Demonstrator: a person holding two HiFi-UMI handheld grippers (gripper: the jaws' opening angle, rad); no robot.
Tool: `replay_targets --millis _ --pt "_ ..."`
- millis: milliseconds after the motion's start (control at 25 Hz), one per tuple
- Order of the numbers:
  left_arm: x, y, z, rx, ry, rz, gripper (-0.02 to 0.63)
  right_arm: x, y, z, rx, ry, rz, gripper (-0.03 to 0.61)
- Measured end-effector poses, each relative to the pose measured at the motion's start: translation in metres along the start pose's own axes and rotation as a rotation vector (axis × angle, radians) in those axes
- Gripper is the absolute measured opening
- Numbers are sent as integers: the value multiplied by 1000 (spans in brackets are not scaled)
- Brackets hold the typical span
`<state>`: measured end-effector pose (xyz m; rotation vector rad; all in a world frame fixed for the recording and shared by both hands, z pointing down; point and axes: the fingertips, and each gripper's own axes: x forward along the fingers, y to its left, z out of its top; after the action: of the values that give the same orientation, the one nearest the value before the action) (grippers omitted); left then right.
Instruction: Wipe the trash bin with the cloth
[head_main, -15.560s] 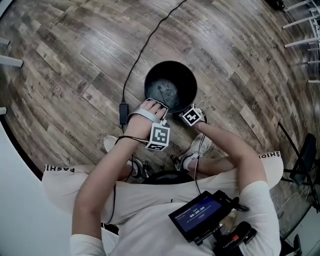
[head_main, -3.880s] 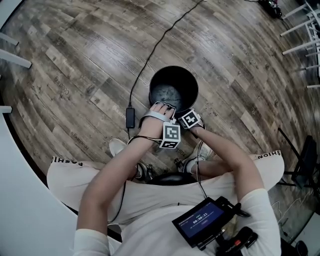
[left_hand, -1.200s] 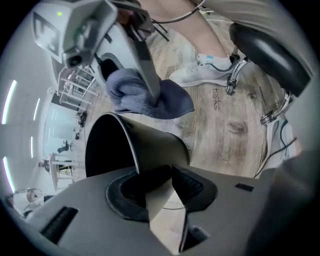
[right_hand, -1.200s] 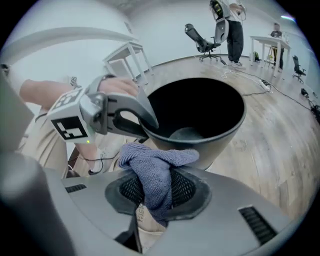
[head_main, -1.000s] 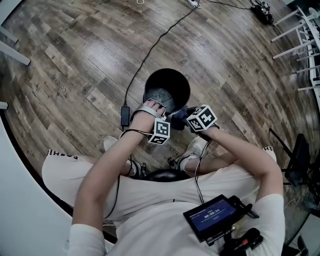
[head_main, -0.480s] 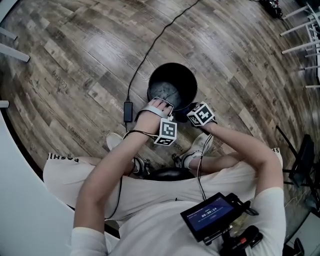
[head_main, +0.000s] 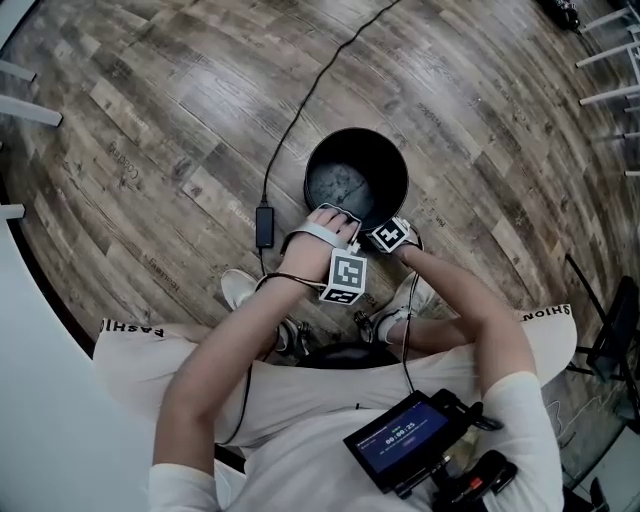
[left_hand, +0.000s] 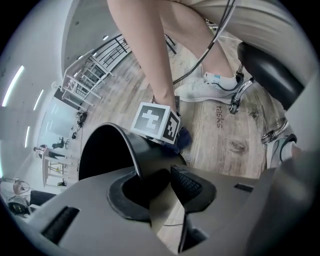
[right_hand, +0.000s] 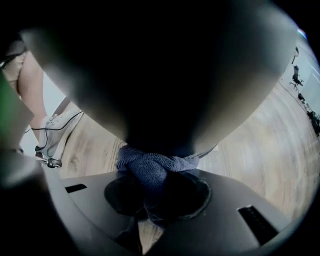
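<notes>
Right claw (right_hand: 150, 210) has sunk beside trash bin (head_main: 357, 132); clamped cloth (right_hand: 150, 167) — mostly hidden.

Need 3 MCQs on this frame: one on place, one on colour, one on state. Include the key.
1. Where on the trash bin does the cloth press?
A) outer wall
B) inside bottom
C) a lid

2. What colour is the cloth?
A) white
B) blue
C) yellow

3. The left hand-held gripper is:
A) open in mid-air
B) shut on the cloth
C) shut on the bin's rim

Key:
1 A: the right gripper view shows it bunched against the dark curved wall.
2 B: it shows blue in the jaws of the right hand-held gripper.
3 C: the rim stands between its jaws.
</notes>
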<state>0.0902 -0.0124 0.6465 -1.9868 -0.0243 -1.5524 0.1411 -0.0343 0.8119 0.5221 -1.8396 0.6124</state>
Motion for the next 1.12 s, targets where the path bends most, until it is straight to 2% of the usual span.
replay_targets --millis 160,360,480,640,760,1000,1120 --pt "1 -2 7 -42 -44 -12 132 0 -3 6 8 -73 10 95" --pt "2 -2 10 -44 -47 -19 133 4 -5 -8 40 -34 -13 95" --pt "2 -3 9 -39 -31 -12 133 -17 5 -3 6 -33 11 95" --pt "1 -3 6 -2 12 1 153 -63 19 16 -94 -62 50 95" --pt "-3 -3 2 18 38 8 171 -105 22 28 -122 -97 59 95" --pt "-8 -5 -19 -44 63 -18 183 -183 39 48 -61 -146 78 95" --pt "-5 -12 -26 -21 83 -17 181 -202 50 54 -37 -150 95 95"
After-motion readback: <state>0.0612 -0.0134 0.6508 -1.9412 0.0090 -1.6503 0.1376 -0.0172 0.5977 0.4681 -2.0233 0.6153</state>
